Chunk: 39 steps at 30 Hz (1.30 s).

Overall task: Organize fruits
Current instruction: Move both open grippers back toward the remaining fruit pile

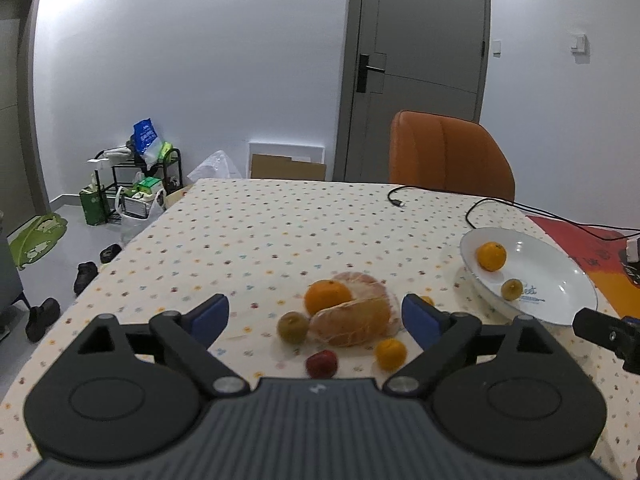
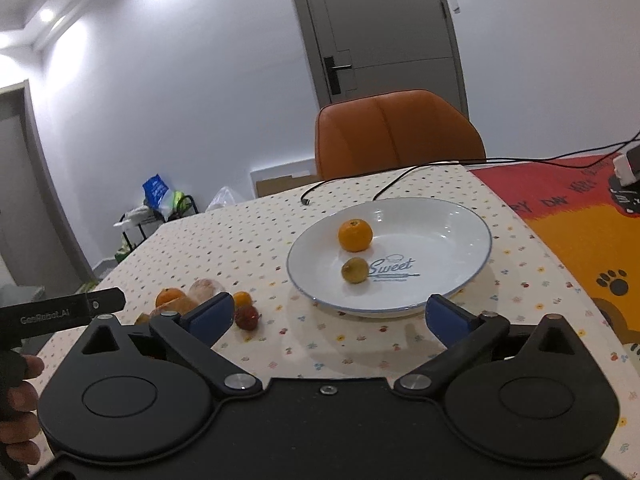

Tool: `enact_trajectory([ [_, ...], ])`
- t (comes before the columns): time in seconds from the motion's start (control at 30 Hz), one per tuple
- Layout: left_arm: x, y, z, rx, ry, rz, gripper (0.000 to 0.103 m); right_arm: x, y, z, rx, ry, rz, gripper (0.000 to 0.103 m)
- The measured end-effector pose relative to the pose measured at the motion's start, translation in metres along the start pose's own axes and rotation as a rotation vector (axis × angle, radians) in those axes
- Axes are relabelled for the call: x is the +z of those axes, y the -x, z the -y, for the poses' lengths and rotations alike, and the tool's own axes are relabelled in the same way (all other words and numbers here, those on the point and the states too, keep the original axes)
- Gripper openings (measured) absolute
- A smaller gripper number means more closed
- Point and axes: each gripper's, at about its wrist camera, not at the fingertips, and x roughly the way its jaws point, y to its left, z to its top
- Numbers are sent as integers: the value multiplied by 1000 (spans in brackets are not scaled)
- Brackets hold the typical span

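Dim, bluish ceiling light; soft shadows, fisheye-curved edges, slight blur.

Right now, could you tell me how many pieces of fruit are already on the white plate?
2. A mandarin sits toward the far left of the white plate, and a small yellow-green fruit lies just in front of it, beside the printed word. Nothing appears hidden.

We are in a home, in a dining room; a table has a dotted cloth on it; an orange chair is pushed in at the far side; shoes lie on the floor; a small rack holds bags by the grey door.
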Motion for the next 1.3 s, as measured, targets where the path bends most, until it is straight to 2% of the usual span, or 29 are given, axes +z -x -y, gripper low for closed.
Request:
enact_trajectory([
  [0.2, -8, 6, -16, -2, 17, -14, 92, 0, 0, -13, 40, 21, -14, 103],
  [0.77, -24, 1, -27, -5, 37, -35, 90, -4, -7, -36, 41, 65, -52, 103],
  [0.9, -26, -3, -26, -7, 42, -39, 90, -5, -13, -36, 83, 38, -91, 103],
  [1.1, -29, -13, -21, -16, 35, -49, 83, -9, -21, -40, 82, 46, -113, 103],
  [1.17, -30, -17, -18, -19, 30, -54, 76, -9, -23, -40, 84, 42, -119, 103],
  [1.3, -32, -26, -14, -27, 33, -68, 70, -10, -30, -40, 66, 47, -128, 103],
])
